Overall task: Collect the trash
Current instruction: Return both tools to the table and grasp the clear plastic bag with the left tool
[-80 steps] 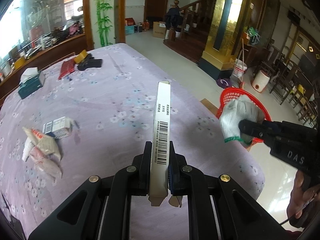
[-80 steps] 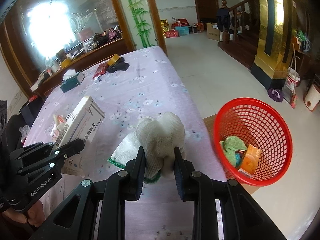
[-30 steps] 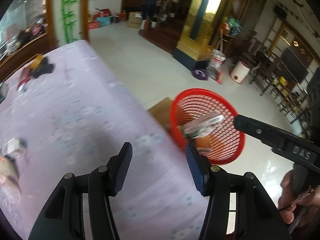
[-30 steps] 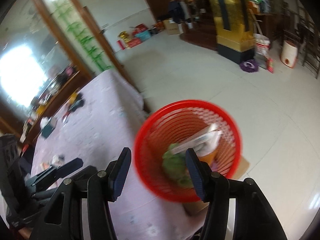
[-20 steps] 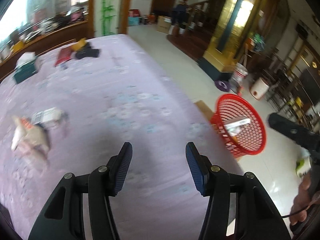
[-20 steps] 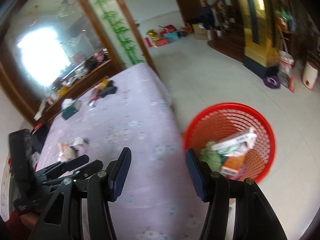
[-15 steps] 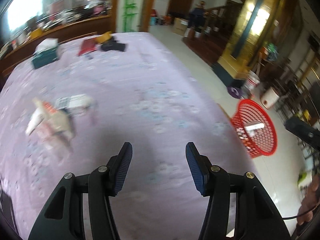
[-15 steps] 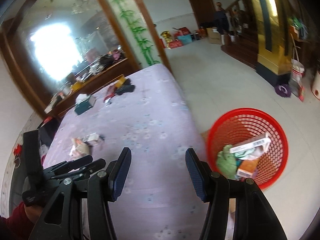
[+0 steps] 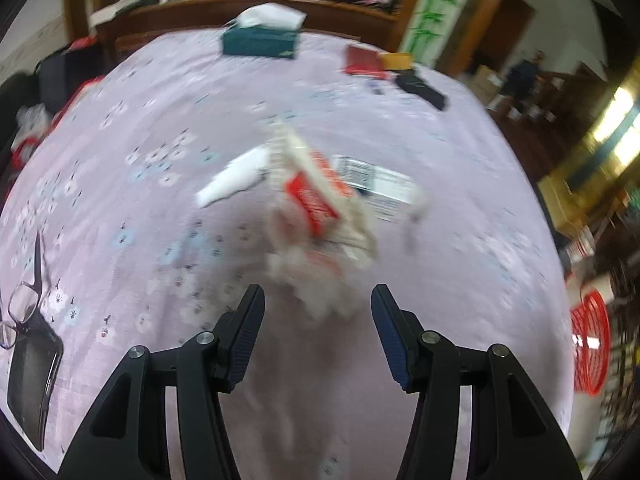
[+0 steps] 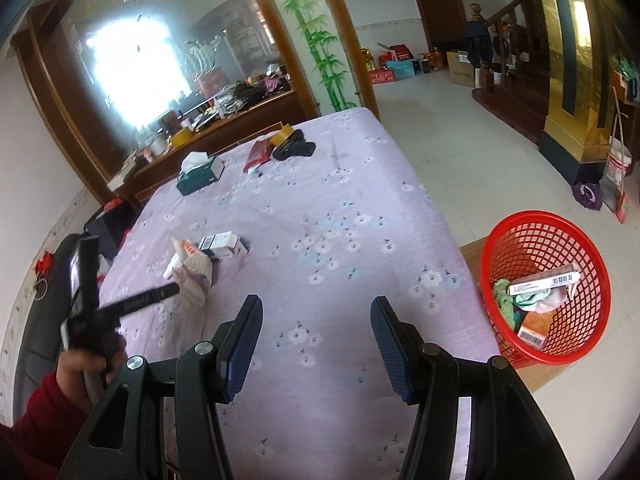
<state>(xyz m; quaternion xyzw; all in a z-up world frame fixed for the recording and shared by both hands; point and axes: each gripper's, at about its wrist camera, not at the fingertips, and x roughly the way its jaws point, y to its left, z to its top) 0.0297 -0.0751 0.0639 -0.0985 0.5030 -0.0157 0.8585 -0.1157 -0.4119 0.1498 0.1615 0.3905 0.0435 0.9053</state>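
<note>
A pile of crumpled wrappers [image 9: 320, 216] with a red and white packet lies on the purple tablecloth [image 9: 120, 160], blurred, with a small barcode box [image 9: 376, 184] behind it. My left gripper [image 9: 316, 320] is open and empty just in front of the pile. From the right wrist view the pile [image 10: 192, 268] and box [image 10: 222, 244] lie at the table's left, with the left gripper [image 10: 160, 292] beside them. My right gripper [image 10: 316, 328] is open and empty over the table's near edge. The red basket [image 10: 560, 340] on the floor at right holds a white box, a glove and other trash.
A teal tissue box [image 9: 260, 40], a red packet [image 9: 362, 62] and a black item [image 9: 420, 88] lie at the table's far end. Glasses [image 9: 20, 308] and a dark phone [image 9: 32, 380] lie at the near left. A wooden cabinet stands behind the table.
Both grippers released their box and glove into the red basket and opened. The left gripper swung back left over the table to the wrapper pile. The right gripper pulled back over the table.
</note>
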